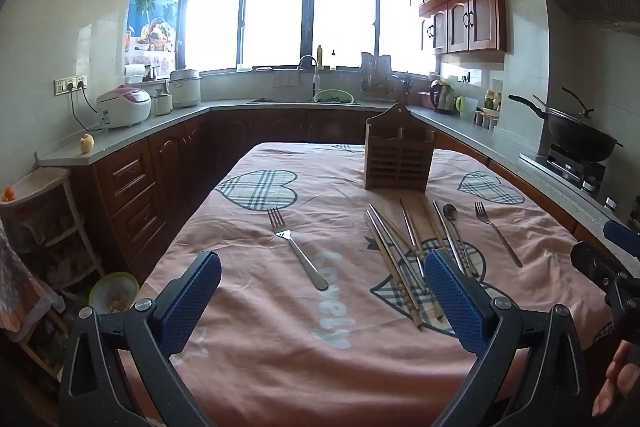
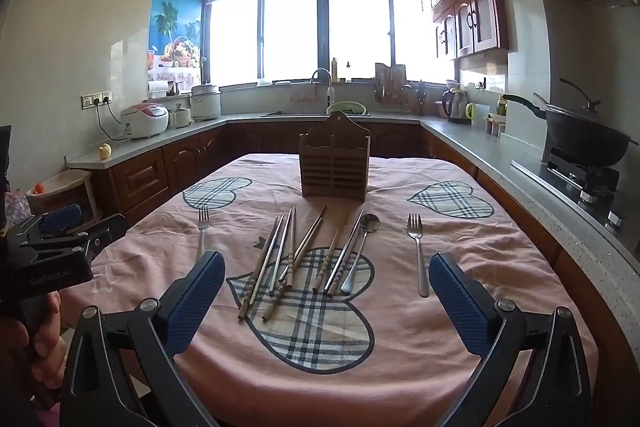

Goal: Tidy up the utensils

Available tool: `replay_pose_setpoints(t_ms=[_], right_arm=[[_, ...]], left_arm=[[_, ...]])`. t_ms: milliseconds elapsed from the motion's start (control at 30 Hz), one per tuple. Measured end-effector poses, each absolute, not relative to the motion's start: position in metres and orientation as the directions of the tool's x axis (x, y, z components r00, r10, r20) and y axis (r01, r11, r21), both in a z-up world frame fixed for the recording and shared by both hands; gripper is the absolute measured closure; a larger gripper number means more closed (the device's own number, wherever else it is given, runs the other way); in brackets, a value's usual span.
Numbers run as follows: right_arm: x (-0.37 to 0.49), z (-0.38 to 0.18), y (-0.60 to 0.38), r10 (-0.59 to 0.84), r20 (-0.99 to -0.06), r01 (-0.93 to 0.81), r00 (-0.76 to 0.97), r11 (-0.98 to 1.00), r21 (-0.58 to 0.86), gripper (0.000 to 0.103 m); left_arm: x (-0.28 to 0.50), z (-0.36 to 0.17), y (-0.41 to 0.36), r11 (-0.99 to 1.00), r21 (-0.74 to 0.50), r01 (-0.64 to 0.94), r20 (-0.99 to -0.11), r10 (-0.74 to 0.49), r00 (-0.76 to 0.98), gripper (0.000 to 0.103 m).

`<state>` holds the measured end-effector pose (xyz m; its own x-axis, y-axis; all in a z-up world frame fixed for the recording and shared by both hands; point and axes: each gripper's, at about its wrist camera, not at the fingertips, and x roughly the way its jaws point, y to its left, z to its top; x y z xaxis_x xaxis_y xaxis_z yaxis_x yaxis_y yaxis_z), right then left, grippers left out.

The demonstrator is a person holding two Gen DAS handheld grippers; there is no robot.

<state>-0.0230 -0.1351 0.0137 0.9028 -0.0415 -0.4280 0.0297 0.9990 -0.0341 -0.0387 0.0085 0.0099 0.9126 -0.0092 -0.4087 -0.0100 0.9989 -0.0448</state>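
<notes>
Pink cloth with plaid hearts covers the table (image 2: 500, 267) in a kitchen, and the utensils lie spread on it. In the right wrist view the chopsticks (image 2: 280, 267) lie in a loose fan at the centre of the frame, some wooden and some metal, with a spoon (image 2: 362, 247) just beside them on the right. One fork (image 2: 417, 251) lies further right, apart from the spoon, and a second fork (image 2: 203, 227) lies at the left of the fan. Behind the fan, in the upper middle of the frame, stands the wooden holder (image 2: 334, 167), upright.

The right gripper (image 2: 326, 295) is at the bottom of the frame with its jaws wide apart and nothing between the pads; the near ends of the chopsticks fall between the two fingers in the picture, but I cannot tell that anything touches. The right-hand fork ends just left of the right finger.

In the left wrist view the left gripper (image 1: 322, 295) is also fully spread and grips nothing. The left fork's handle ends between its fingers, and the chopsticks pass behind the right finger. A hand (image 1: 616, 383) shows at the lower right edge.
</notes>
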Motion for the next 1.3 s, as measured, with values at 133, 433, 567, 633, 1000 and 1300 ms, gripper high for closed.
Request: replay_pose_setpoints(t_ms=[133, 433, 567, 633, 1000, 1300], right_arm=[[-0.023, 0.013, -0.138, -0.039, -0.427, 0.031, 0.904, 0.999, -0.026, 0.0], [-0.021, 0.011, -0.141, -0.033, -0.44, 0.035, 0.897, 0.999, -0.005, 0.0], [-0.02, 0.01, -0.141, -0.03, -0.44, 0.031, 0.898, 1.0, -0.005, 0.0], [-0.02, 0.01, -0.141, -0.03, -0.44, 0.031, 0.897, 1.0, -0.006, 0.0], [-0.02, 0.009, -0.14, -0.029, -0.438, 0.029, 0.899, 1.0, -0.007, 0.0], [-0.02, 0.01, -0.14, -0.028, -0.437, 0.028, 0.899, 1.0, -0.007, 0.0]], left_arm=[[-0.036, 0.012, 0.01, 0.999, -0.046, -0.012, -0.415, -0.008, 0.91, 0.001], [-0.034, 0.004, 0.007, 0.999, -0.044, -0.017, -0.419, -0.003, 0.908, 0.001], [-0.033, 0.003, 0.008, 0.999, -0.045, -0.017, -0.42, -0.003, 0.907, 0.001], [-0.033, 0.002, 0.008, 0.999, -0.046, -0.017, -0.42, -0.004, 0.907, 0.001], [-0.033, 0.001, 0.007, 0.999, -0.045, -0.014, -0.421, -0.006, 0.907, 0.001], [-0.033, 0.0, 0.007, 0.999, -0.044, -0.014, -0.422, -0.006, 0.907, 0.001]])
